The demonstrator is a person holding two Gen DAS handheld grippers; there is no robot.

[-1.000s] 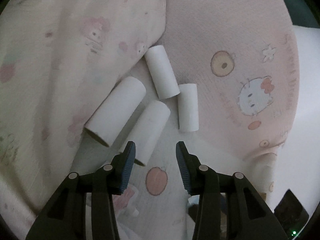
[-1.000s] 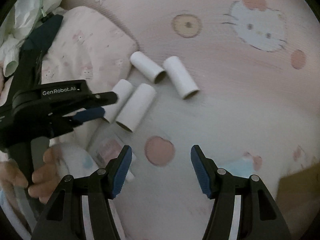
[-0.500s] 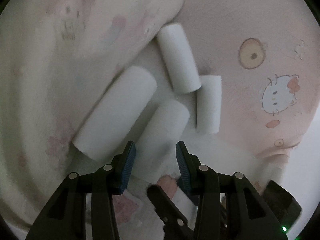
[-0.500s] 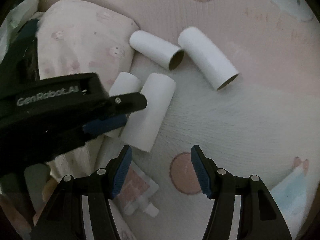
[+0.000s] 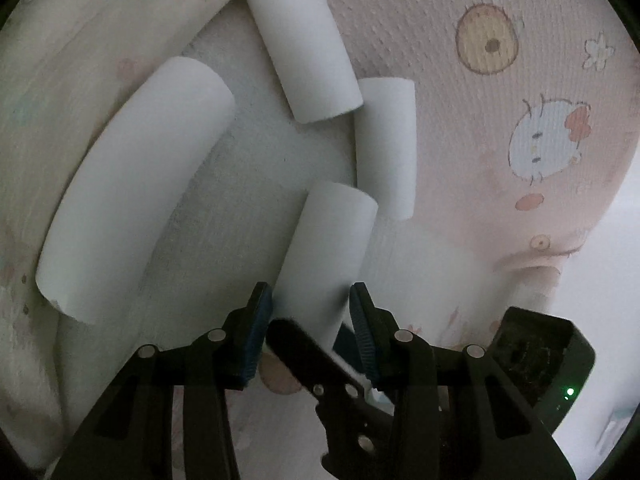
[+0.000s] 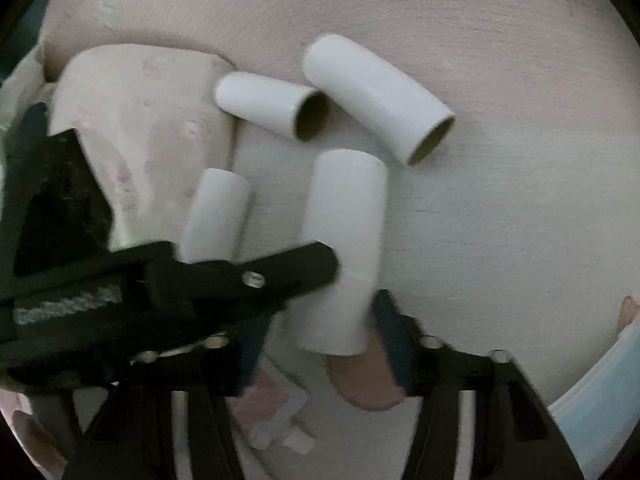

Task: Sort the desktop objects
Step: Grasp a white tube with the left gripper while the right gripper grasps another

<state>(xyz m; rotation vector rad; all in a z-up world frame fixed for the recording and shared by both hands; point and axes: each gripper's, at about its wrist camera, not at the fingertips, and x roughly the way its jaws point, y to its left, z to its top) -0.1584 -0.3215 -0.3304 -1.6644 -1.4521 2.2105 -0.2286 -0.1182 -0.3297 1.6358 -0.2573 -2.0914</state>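
Observation:
Several white cardboard tubes lie on a pink cartoon-print blanket [image 5: 500, 128]. The nearest tube [image 5: 328, 248] [image 6: 344, 240] has its near end between the jaws of both grippers. My left gripper [image 5: 311, 316] is closing slightly, its blue pads close beside the tube with no clear squeeze. My right gripper [image 6: 322, 332], blurred, is closing around the same tube; its right pad is at the tube's edge and a small gap shows on the left. One black finger of the left gripper [image 6: 288, 272] crosses over that tube. Three other tubes [image 5: 132, 184] [image 5: 304, 40] [image 5: 386, 148] lie free.
A raised fold of the blanket [image 6: 140, 120] borders the tubes on the left. A small pink-and-white sachet [image 6: 272, 408] lies under the right gripper. A dark device with a green light [image 5: 548, 360] sits at the lower right of the left wrist view.
Both grippers have come down onto the tubes, which now look much bigger. The right jaws have narrowed around the nearest tube, and the left finger now overlaps it.

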